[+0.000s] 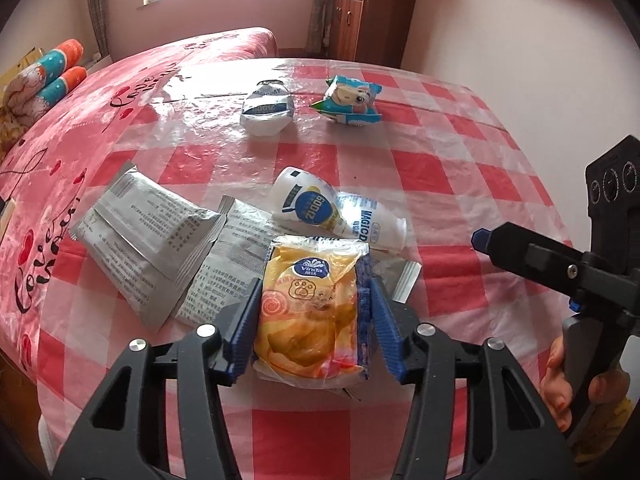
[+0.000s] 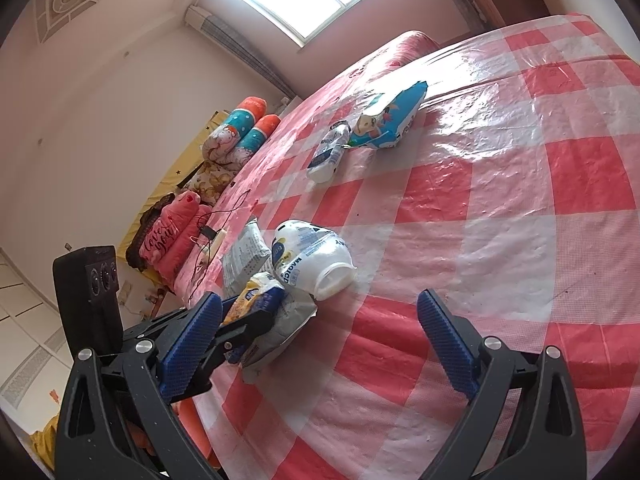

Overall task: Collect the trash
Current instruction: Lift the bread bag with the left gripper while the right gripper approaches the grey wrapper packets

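A yellow Vinda tissue packet lies at the near edge of the checked table, and my left gripper is shut on it, one blue pad pressing each long side. Under and beside it lie two silver foil packets, and just beyond it a crushed white bottle on its side. Farther back are another crumpled white bottle and a blue cartoon wrapper. My right gripper hovers open to the right, nothing between its fingers; the near bottle lies just ahead of it.
The table wears a red-and-white checked plastic cloth. A bed with a pink cover and rolled pillows adjoins its left side. A wooden cabinet stands behind. A hand grips the right tool's handle.
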Demonstrator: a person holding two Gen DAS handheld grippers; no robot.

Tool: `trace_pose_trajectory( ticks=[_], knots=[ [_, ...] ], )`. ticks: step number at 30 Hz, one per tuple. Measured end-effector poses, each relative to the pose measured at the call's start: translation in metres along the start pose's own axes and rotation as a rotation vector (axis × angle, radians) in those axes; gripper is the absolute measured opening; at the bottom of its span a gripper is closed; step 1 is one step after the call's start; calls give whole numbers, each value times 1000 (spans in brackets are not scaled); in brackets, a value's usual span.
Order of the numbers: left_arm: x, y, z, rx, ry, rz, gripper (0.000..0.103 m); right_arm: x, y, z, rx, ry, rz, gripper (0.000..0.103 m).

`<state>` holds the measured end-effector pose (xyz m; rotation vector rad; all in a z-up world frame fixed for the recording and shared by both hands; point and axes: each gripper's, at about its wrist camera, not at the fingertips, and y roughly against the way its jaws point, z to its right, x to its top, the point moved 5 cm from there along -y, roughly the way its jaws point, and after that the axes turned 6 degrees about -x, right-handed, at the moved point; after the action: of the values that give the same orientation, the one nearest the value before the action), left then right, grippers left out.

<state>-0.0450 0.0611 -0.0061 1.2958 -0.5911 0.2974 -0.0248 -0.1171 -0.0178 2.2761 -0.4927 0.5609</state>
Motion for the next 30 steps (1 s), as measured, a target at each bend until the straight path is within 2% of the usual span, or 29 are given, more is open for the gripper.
trace_pose_trajectory(
  ticks=[6,14,22,27,30],
  knots=[
    [-4,8,-12,-32,43,28,43,-1,-2,-3,-38,35,6,97],
    [-14,28,-30,-105,83,81,43,-6,-10,-12,-128,120,-10,97],
    [-28,47,-53,-110,96,121,43,-22,-22,-36,-214,293,-42,97],
    [-46,56,-73,-103,120,132,43,-27,-26,-42,-218,328,-59,97],
    [-57,60,-83,-98,133,136,43,-31,-29,-50,-257,361,-65,97]
  ],
)
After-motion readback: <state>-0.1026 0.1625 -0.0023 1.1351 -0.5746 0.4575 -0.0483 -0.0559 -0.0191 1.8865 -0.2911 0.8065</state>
